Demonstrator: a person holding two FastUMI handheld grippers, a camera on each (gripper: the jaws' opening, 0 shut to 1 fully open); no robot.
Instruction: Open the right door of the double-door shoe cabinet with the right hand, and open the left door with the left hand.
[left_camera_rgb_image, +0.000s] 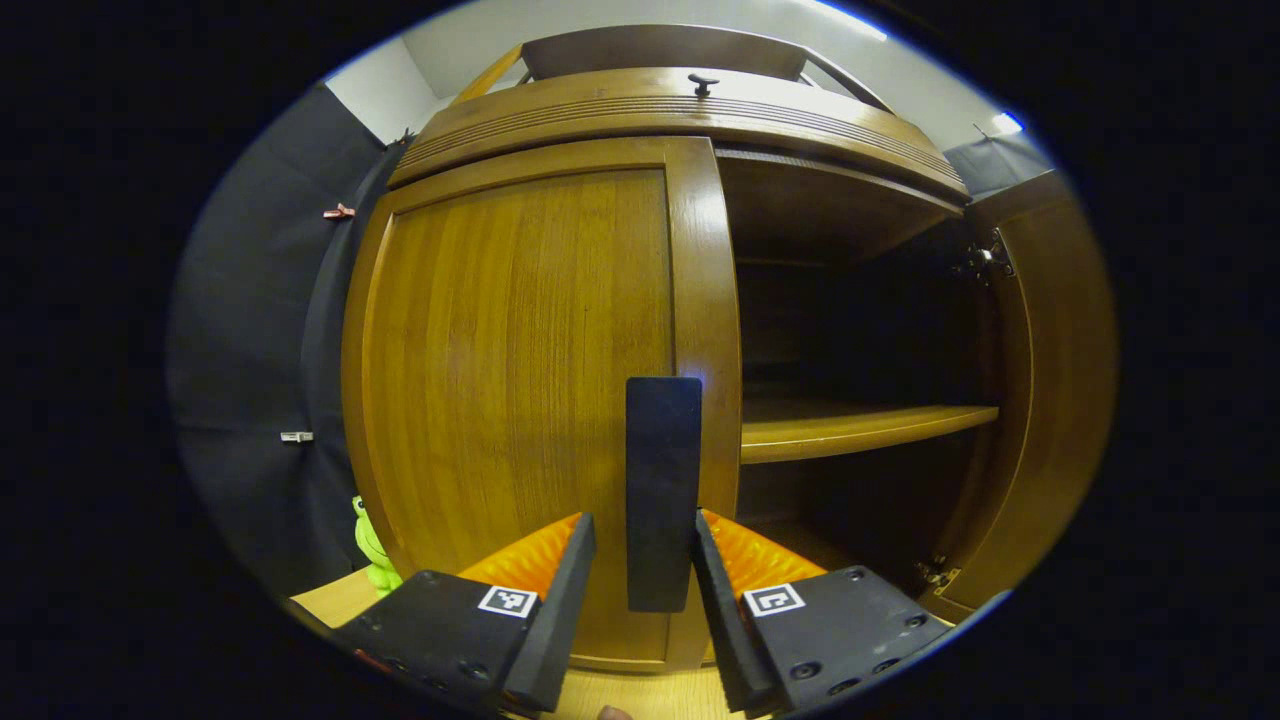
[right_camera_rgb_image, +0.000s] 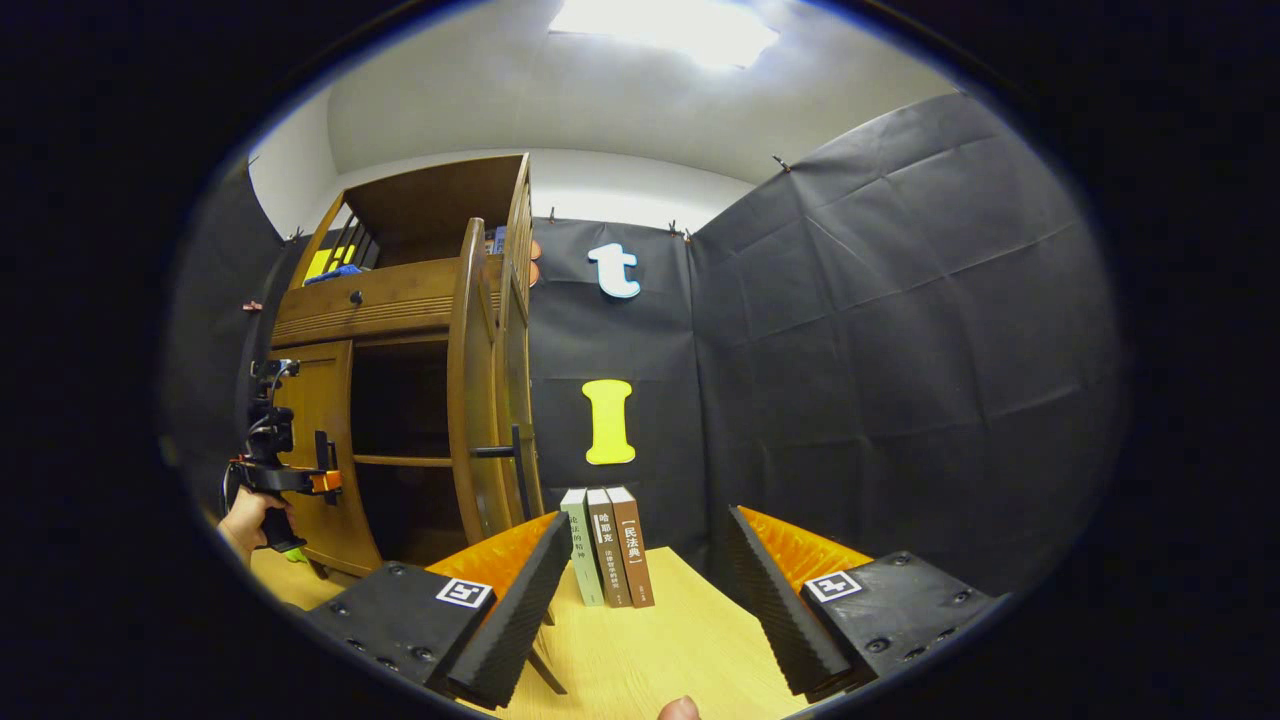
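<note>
Roughly halfway: right door (right_camera_rgb_image: 470, 390) of the shoe cabinet (left_camera_rgb_image: 680, 105) swung wide, shelf (left_camera_rgb_image: 860, 425) bared; left door (left_camera_rgb_image: 520, 400) still closed. Left gripper (left_camera_rgb_image: 645, 585) spread either side of the dark handle (left_camera_rgb_image: 661, 490), not yet pinching. Right gripper (right_camera_rgb_image: 640, 590) open, empty, over the table (right_camera_rgb_image: 680, 640) near books (right_camera_rgb_image: 610, 545). Glossy amber wood, upright on the tabletop

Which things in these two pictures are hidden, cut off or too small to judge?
- Left gripper view: contact between the left gripper and the black handle; small gaps seem to show.
- Left gripper view: the cabinet's dark inside, in shadow.
- Left gripper view: green toy, partly behind the left door.
- Right gripper view: book titles, too small.
</note>
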